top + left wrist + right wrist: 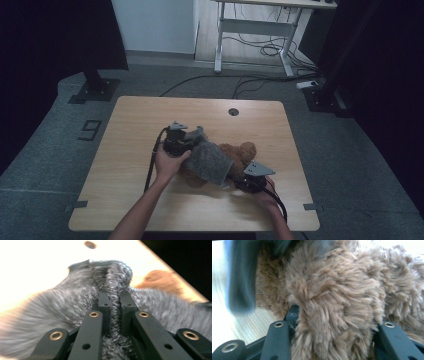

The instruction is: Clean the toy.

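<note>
A brown plush bear (242, 151) lies on the wooden table (145, 112), its body covered by a grey knitted garment (212, 160). My left gripper (196, 136) is at the garment's upper left edge. In the left gripper view the left gripper (115, 296) is shut on a bunched fold of the grey knit (62, 305), with brown bear fur (162, 280) beyond. My right gripper (241, 175) is at the bear's near right side. In the right gripper view the right gripper (337, 315) is shut on a thick furry limb of the bear (332, 290). Blurred grey fabric (240, 277) hangs at the left.
A round cable hole (233, 111) sits near the table's far edge. On the floor beyond are a white desk frame (257, 27) with loose cables, and black stand bases at left (95, 90) and right (325, 97). Bare tabletop lies left and in front of the bear.
</note>
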